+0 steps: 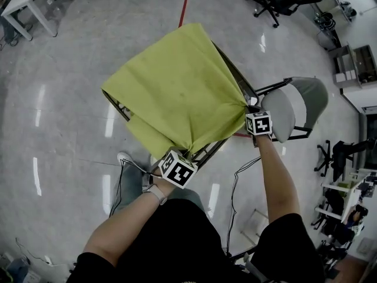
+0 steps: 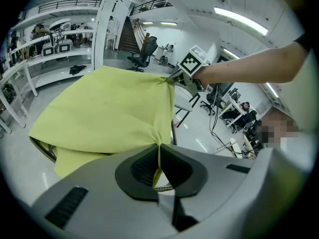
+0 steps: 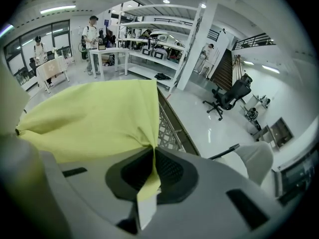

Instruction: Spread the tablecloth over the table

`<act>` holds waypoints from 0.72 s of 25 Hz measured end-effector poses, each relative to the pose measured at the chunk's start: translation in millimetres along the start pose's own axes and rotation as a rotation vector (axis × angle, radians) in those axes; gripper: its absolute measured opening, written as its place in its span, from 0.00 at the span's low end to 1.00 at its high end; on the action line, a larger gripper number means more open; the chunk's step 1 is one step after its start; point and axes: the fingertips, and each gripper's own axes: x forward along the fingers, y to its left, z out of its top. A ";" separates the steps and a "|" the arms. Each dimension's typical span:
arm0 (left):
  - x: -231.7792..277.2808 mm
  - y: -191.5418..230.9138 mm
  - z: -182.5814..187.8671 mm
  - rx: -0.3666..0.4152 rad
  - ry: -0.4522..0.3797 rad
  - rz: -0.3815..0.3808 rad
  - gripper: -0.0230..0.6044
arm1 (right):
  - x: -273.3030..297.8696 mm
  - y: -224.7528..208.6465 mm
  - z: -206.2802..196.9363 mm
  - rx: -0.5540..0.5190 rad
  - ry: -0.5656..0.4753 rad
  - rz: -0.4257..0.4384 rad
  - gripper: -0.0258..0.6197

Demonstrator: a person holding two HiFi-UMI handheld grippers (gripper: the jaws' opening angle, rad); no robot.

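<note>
Head view shows the yellow-green tablecloth (image 1: 177, 87) draped over the bench (image 1: 234, 78), whose dark frame peeks out along the cloth's 3 o'clock side; the left hand-held gripper (image 1: 175, 152) has a gathered corner at the cloth's 6 o'clock and the right hand-held gripper (image 1: 248, 105) has another at 3 o'clock; a grey chair (image 1: 300, 105) stands just beside the right one. From above the jaws themselves are covered by cloth. The left gripper view fills that in: its jaws are pressed together on a thin fold of the cloth, and creases run from there toward the other gripper at 1 o'clock. The right gripper view shows its own jaws pinching the cloth the same way, with a pale tag (image 3: 145, 210) hanging below them at 6 o'clock. Only this view shows the bench's metal lattice top (image 3: 167, 128), bare beside the cloth's edge, and a black office chair (image 3: 229, 96) on the floor toward 2 o'clock.
</note>
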 end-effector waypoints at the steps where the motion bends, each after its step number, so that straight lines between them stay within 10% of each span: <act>1: 4.4 -5.9 -1.3 0.002 0.008 -0.014 0.06 | 0.2 -2.6 -5.8 0.001 0.008 -0.002 0.07; 18: 64.8 -92.2 -23.7 0.038 0.120 -0.253 0.06 | -12.0 -45.6 -109.7 0.054 0.174 -0.057 0.07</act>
